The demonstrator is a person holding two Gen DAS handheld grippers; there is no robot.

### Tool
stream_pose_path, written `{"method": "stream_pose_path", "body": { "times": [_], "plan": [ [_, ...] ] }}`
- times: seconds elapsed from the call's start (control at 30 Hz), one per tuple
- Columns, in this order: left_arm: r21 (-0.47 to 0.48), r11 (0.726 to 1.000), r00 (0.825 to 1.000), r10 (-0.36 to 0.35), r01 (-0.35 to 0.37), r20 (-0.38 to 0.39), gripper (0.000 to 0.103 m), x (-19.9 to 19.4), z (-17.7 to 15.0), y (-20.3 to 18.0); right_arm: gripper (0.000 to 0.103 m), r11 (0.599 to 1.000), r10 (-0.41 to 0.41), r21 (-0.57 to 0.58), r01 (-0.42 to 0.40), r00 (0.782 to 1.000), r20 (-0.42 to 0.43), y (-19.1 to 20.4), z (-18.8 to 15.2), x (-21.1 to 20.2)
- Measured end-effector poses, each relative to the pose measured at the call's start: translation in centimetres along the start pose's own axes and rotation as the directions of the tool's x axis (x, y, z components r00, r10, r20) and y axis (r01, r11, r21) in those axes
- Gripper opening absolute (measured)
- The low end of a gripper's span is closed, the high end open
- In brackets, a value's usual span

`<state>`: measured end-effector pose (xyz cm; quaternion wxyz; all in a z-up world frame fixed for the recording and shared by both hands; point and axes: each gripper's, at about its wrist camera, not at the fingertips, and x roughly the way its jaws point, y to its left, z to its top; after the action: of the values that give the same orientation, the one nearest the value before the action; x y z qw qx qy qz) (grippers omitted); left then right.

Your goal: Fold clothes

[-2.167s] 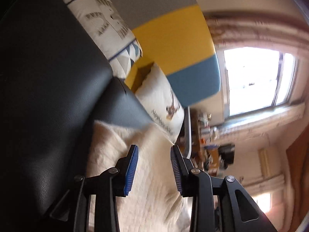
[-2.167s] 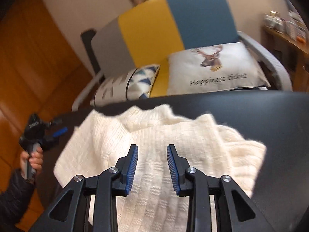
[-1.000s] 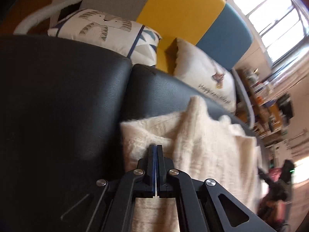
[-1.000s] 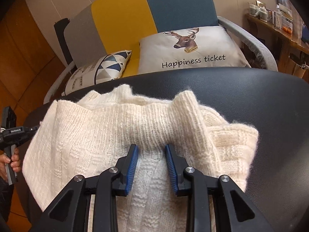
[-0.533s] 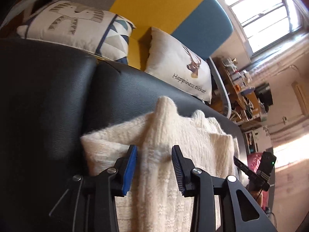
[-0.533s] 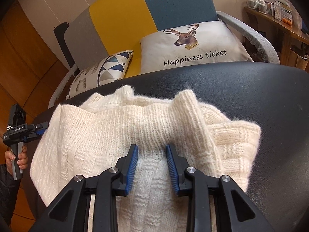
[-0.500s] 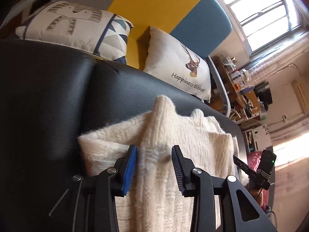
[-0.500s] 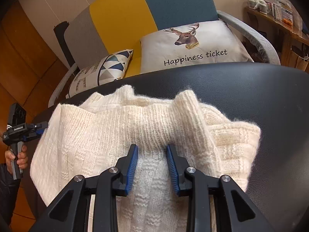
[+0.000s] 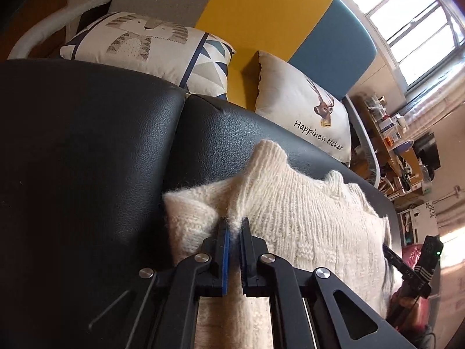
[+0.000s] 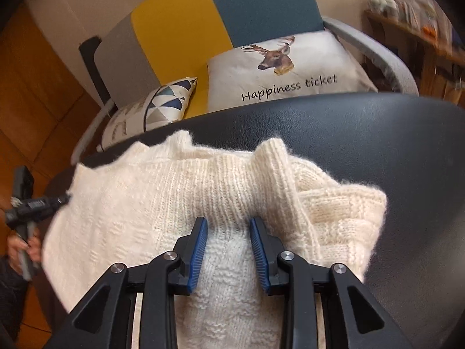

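A cream knit sweater [image 9: 305,218] lies bunched on a black leather seat [image 9: 87,145]. My left gripper [image 9: 234,224] is at its left corner, jaws closing tight, blue pads pressing a thin pinch of knit. In the right wrist view the sweater [image 10: 130,203] spreads across the seat [image 10: 377,131]. My right gripper [image 10: 228,224] grips a thick ridge of ribbed knit, which bunches between its pads. Each view shows the other gripper in a hand at the sweater's far edge: the left gripper [image 10: 35,203] and the right gripper [image 9: 418,264].
Behind the seat stands a grey, yellow and blue armchair [image 10: 180,29] with a deer cushion [image 10: 290,67] and a triangle-patterned cushion [image 10: 162,101]. A cluttered wooden shelf [image 9: 392,133] runs below the window on the right. Bare leather lies left of the sweater.
My left gripper was shut with nothing in it, then opened astride a raised fold, and now pinches that fold. The right gripper has kept its place and width.
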<state>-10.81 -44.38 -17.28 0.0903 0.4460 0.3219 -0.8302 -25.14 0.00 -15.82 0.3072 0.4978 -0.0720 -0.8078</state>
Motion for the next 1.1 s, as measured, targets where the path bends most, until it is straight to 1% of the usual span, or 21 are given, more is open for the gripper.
{"method": "stream_pose_path", "body": {
  "times": [0.03, 0.07, 0.2, 0.27, 0.37, 0.47, 0.53, 0.6, 0.73, 0.8, 0.83, 0.87, 0.93, 0.97, 1.0, 1.07, 1.1],
  "plan": [
    [0.025, 1.0, 1.0, 0.018, -0.018, -0.003, 0.008, 0.1, 0.0, -0.4, 0.03, 1.0, 0.018, 0.015, -0.018, 1.0, -0.014, -0.4, 0.0, 0.1],
    [0.05, 0.998, 0.999, 0.035, -0.035, -0.007, 0.008, 0.1, 0.0, -0.7, 0.03, 1.0, 0.022, -0.002, -0.022, 0.999, -0.032, -0.5, -0.2, 0.4],
    [0.086, 0.994, 0.997, 0.068, -0.065, -0.038, 0.008, 0.1, -0.5, -1.4, 0.03, 0.998, 0.02, -0.058, -0.026, 0.995, -0.098, 0.4, -1.4, 0.1],
    [0.103, 0.992, 0.995, 0.083, -0.078, -0.053, 0.008, -0.4, -1.4, -1.4, 0.03, 0.998, 0.031, -0.058, -0.04, 0.99, -0.139, 0.7, -2.3, -0.3],
    [0.11, 0.991, 0.993, 0.085, -0.076, -0.076, 0.008, -1.7, -3.5, -0.9, 0.03, 0.996, 0.072, -0.041, -0.08, 0.983, -0.168, 0.7, -5.0, -1.6],
    [0.096, 0.993, 0.993, 0.078, -0.07, -0.089, 0.01, -3.3, -5.9, 0.0, 0.03, 0.99, 0.143, 0.007, -0.144, 0.972, -0.184, 0.7, -8.1, -3.3],
    [0.071, 0.995, 0.993, 0.072, -0.066, -0.094, 0.01, -4.6, -7.6, 0.7, 0.03, 0.973, 0.223, 0.111, -0.203, 0.953, -0.206, 0.0, -9.7, -4.8],
    [0.072, 0.994, 0.991, 0.087, -0.08, -0.1, 0.01, -6.0, -9.3, 0.8, 0.03, 0.955, 0.287, 0.143, -0.261, 0.934, -0.214, 0.0, -11.6, -7.0],
    [0.041, 0.995, 0.992, 0.093, -0.09, -0.087, 0.011, -8.7, -12.4, 2.2, 0.03, 0.916, 0.389, 0.166, -0.365, 0.91, -0.146, -1.0, -15.2, -12.7],
    [0.009, 0.995, 0.994, 0.1, -0.099, -0.048, 0.018, -10.5, -13.1, 2.6, 0.03, 0.898, 0.427, 0.18, -0.401, 0.893, -0.141, -2.1, -17.1, -14.5],
    [-0.007, 0.995, 0.994, 0.104, -0.104, -0.028, 0.02, -11.5, -13.4, 2.9, 0.03, 0.893, 0.437, 0.183, -0.41, 0.887, -0.149, -2.6, -18.0, -15.1],
    [-0.01, 0.99, 0.99, 0.138, -0.138, 0.006, 0.025, -12.5, -13.6, 2.7, 0.03, 0.897, 0.432, 0.183, -0.403, 0.888, -0.159, -3.1, -19.0, -15.4],
    [-0.007, 0.98, 0.977, 0.199, -0.199, 0.081, 0.026, -14.5, -14.0, 1.9, 0.031, 0.903, 0.416, 0.198, -0.382, 0.894, -0.17, -4.1, -20.4, -15.6],
    [0.001, 0.981, 0.975, 0.191, -0.192, 0.113, 0.027, -15.5, -14.4, 1.0, 0.031, 0.9, 0.417, 0.213, -0.381, 0.894, -0.165, -4.7, -20.9, -15.5],
    [0.008, 0.989, 0.98, 0.147, -0.15, 0.136, 0.028, -16.2, -14.9, 0.0, 0.031, 0.896, 0.419, 0.228, -0.38, 0.894, -0.157, -5.3, -21.3, -15.3],
    [0.06, 0.997, 0.989, 0.04, -0.049, 0.145, 0.033, -16.9, -16.1, -3.1, 0.032, 0.888, 0.427, 0.255, -0.384, 0.893, -0.144, -6.3, -21.5, -14.7],
    [0.112, 0.994, 0.991, -0.007, -0.008, 0.137, 0.034, -16.8, -17.0, -5.3, 0.033, 0.872, 0.453, 0.273, -0.407, 0.881, -0.134, -6.6, -21.5, -14.3]
  ]
}}
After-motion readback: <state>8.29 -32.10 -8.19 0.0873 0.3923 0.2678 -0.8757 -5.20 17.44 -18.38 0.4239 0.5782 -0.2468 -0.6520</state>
